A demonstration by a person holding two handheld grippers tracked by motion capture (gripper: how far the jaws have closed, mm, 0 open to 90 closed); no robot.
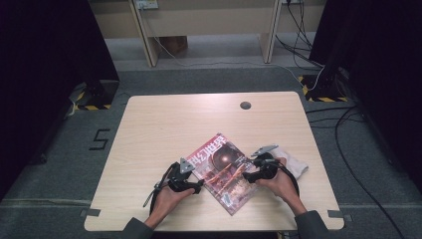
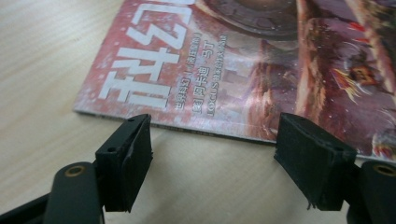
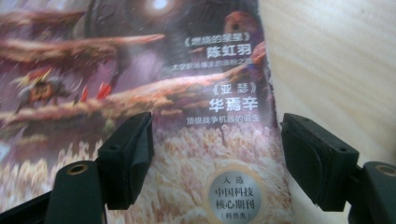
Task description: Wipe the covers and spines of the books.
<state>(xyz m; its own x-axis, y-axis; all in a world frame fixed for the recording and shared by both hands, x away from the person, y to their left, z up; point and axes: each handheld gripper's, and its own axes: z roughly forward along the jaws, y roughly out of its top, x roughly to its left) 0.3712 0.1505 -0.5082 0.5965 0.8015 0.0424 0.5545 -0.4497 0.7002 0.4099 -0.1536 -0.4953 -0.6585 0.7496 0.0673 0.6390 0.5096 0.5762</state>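
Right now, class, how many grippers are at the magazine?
2: the left gripper is open at the magazine's left edge; the right gripper is open over its right side.

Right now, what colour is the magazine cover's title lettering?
White, on a reddish cover; the magazine title shows best in the left gripper view.

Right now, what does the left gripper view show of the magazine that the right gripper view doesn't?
The left gripper view shows the big white title characters on the red part of the cover and the glossy magazine's edge lying on the pale wooden table, with the left hand-held gripper open just short of that edge.

The right gripper view shows a round silver seal and white author lines, with the right hand-held gripper open over the cover.

Both share the magazine, the table, and open black jaws.
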